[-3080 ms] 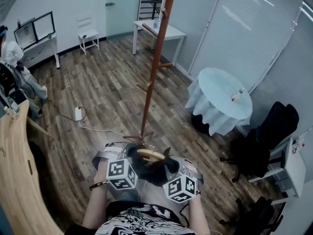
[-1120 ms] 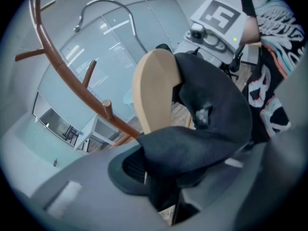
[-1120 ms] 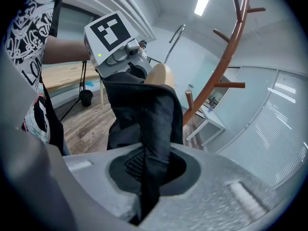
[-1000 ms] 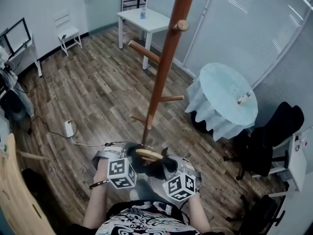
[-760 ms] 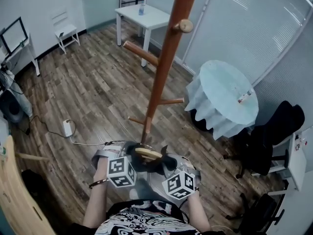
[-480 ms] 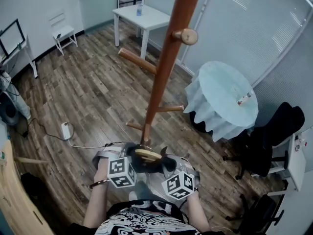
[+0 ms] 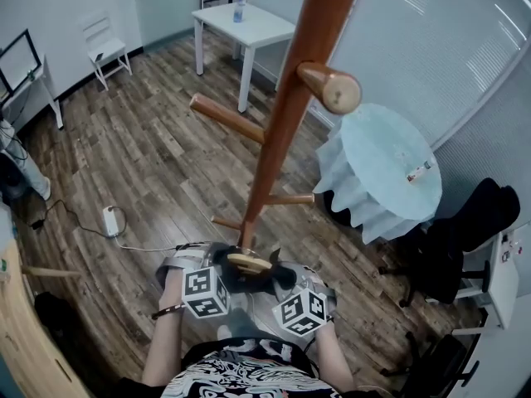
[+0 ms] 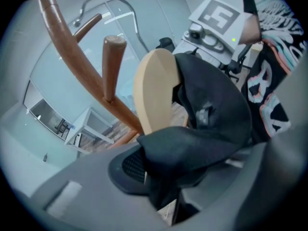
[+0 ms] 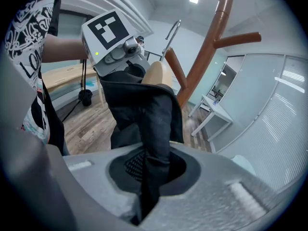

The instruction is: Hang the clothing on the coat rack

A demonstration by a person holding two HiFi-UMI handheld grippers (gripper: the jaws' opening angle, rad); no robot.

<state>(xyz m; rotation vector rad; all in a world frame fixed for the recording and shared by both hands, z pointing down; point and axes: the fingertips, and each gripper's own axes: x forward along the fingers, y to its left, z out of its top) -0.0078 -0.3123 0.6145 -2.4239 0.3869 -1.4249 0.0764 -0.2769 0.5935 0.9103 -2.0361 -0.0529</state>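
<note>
Carrying looks like the step in hand. The tall reddish-brown wooden coat rack (image 7: 290, 106) rises just ahead of the fingers, and the dark grey clothing (image 7: 264, 282), draped on a pale wooden hanger (image 7: 249, 263), is bunched between the 2 grippers. The left gripper (image 8: 159, 179) is clamped on a thick fold, and the right gripper (image 9: 150, 179) pinches a thinner one. Next, the thin metal hook (image 9: 173, 32) above the fingertips must be lifted over 1 rounded peg (image 7: 330, 88).

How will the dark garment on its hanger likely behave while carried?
Probably floppy: the dark garment folds and sags where the right gripper pinches it. Likely light: just the left gripper's pinch helps carry it. The wooden hanger looks stiff.
</note>
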